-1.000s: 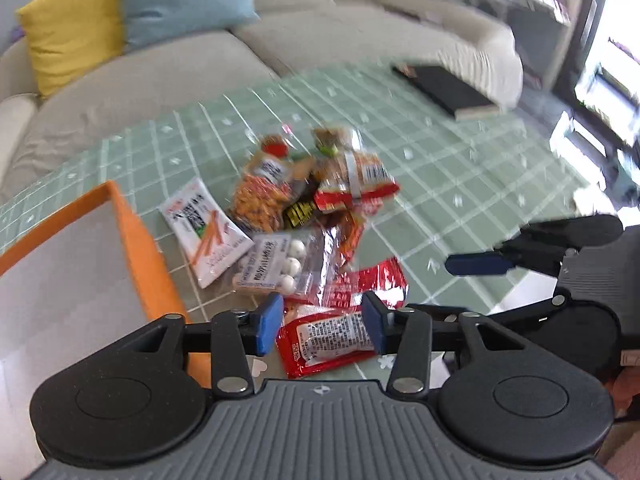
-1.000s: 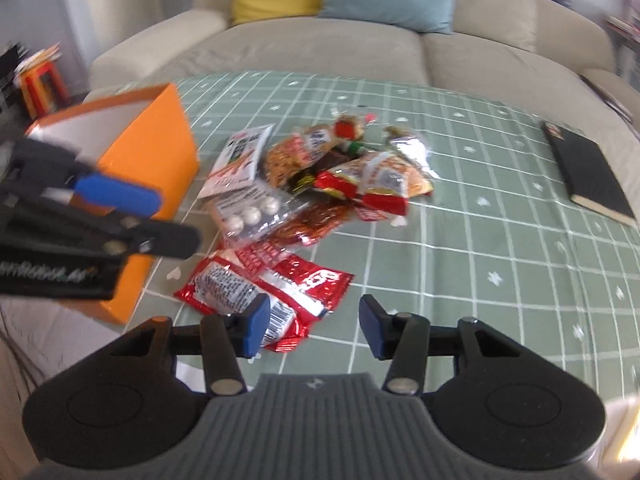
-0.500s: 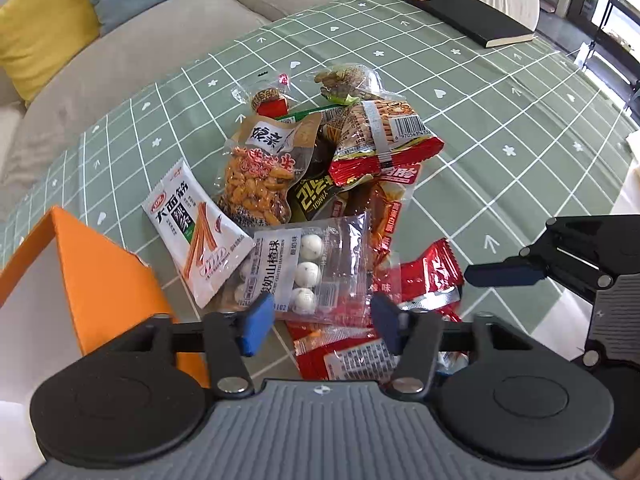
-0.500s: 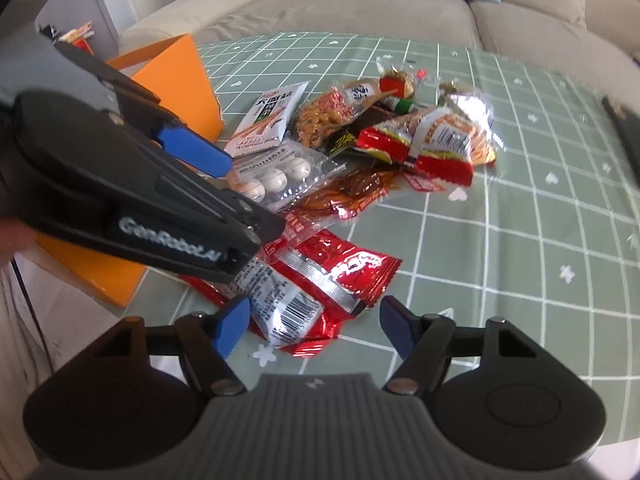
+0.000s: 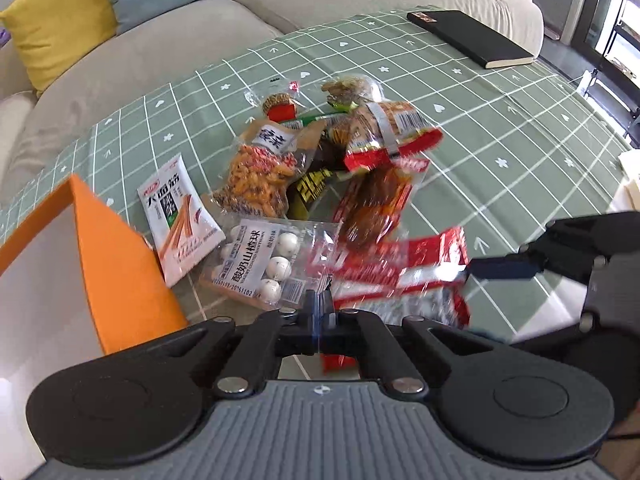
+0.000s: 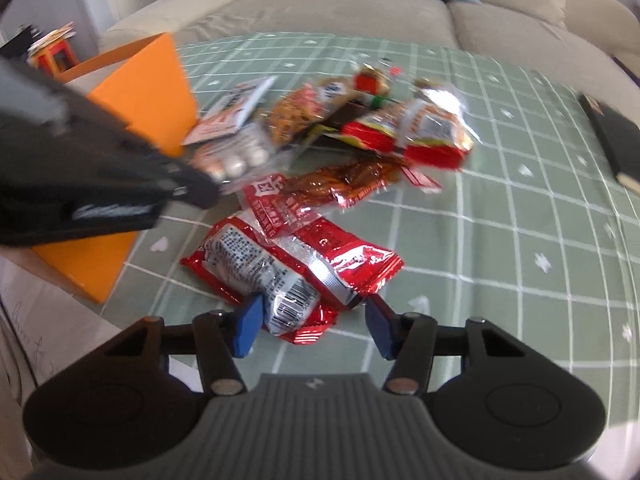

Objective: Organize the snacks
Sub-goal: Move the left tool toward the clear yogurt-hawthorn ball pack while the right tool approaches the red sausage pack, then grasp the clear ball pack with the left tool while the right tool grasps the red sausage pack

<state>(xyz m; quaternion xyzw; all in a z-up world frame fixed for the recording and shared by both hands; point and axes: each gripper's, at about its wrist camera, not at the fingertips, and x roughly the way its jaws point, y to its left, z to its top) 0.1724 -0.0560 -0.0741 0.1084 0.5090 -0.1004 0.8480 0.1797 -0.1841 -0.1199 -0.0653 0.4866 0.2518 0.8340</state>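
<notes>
Between the left gripper [image 5: 320, 312] pads: jaws are closing flat together, apparently pinching the near edge of the clear ball-candy pack [image 5: 266, 266]. Contact is hard to confirm, since the film is transparent and the pads are covering it. Edge grip makes sense here because the pack is flat and there's nothing else to bite.

Right gripper [image 6: 314, 326] is hovering with jaws spread wide, straddling the near end of the red foil packet [image 6: 280, 280], touching nothing as far as I can tell. It looks to be lining up on the packet's narrow end, where the opening fits.

Outward from there: a second red packet [image 6: 340, 248] is lying under and beside the first, near the table's front edge. The rest of the snack pile is sitting toward the middle of the table [image 5: 500, 128]: white stick-snack pouch [image 5: 178, 216], orange cracker bag [image 5: 260, 176], taped red bundle [image 5: 384, 136].

Orange box [image 5: 120, 272] is standing at the table's front-left corner, just beside the clear pack, so it's a short carry for the left side, and presumably the drop target.

Black notebook [image 5: 468, 38] is lying well apart at the far right edge, not involved.

Right view is motion-blurred on the left tool, so treat the pack grip as probable only.
</notes>
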